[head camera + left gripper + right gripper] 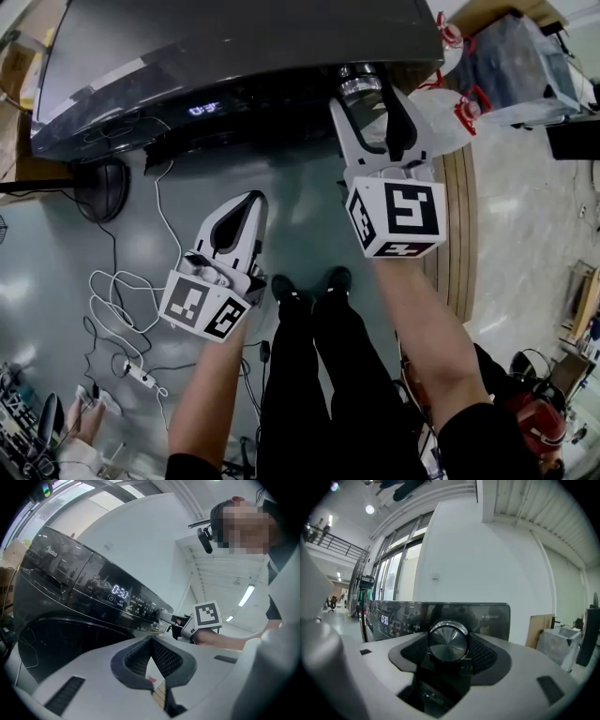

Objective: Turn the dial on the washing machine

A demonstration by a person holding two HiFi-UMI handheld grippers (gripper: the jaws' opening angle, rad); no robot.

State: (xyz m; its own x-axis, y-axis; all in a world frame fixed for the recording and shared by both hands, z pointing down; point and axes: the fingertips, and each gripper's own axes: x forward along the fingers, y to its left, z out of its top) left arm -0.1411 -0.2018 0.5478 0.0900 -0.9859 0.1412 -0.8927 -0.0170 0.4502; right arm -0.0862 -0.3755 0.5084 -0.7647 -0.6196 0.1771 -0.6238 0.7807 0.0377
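Observation:
The dark washing machine [187,56] fills the top of the head view, its lit display [203,109] reading 0:30. My right gripper [375,103] reaches up to the panel's right end, its jaws closed around the shiny metal dial [360,87]. The right gripper view shows the dial [448,641] held between the dark pads [485,656]. My left gripper [251,199] hangs lower, apart from the machine, shut with nothing in it. The left gripper view shows its pads [136,660] together, with the display [120,593] and the right gripper [176,620] at the dial [161,615] beyond.
White cables [122,291] and a power strip [141,373] lie on the grey floor at the left. My legs and shoes [309,281] stand below the machine. A wooden strip [459,216] runs along the right, and a grey bin [516,56] sits at the top right.

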